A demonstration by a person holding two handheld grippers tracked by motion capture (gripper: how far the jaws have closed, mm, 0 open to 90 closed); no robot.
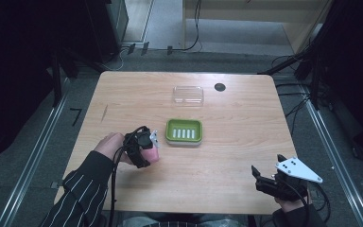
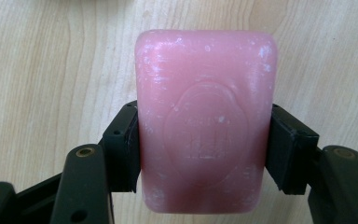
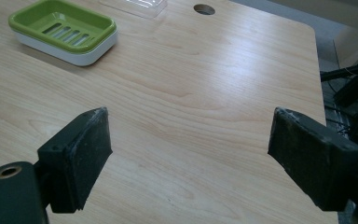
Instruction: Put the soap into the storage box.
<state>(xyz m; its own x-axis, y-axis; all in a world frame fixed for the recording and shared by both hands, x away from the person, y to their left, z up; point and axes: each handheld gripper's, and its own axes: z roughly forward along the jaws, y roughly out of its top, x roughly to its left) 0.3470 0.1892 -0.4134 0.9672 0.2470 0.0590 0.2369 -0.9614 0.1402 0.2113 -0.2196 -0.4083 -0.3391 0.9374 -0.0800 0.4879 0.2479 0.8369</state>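
A pink bar of soap point(image 2: 205, 121) with an oval stamp sits between the jaws of my left gripper point(image 2: 203, 149), which is shut on its two long sides. In the high view that gripper point(image 1: 147, 147) is left of the table's middle, with the soap point(image 1: 151, 154) just off the front left corner of a green soap dish point(image 1: 184, 132). The dish point(image 3: 64, 29) has a slotted green tray on a white base and holds nothing. My right gripper point(image 1: 266, 169) rests near the front right table edge, open, jaws wide apart above bare wood point(image 3: 189, 140).
A clear plastic lid point(image 1: 188, 95) lies behind the dish toward the far edge, its near corner also in the right gripper view point(image 3: 135, 5). A round cable hole point(image 1: 220, 87) is beside it. The wooden table point(image 1: 236, 142) drops to a floor with cables on the right.
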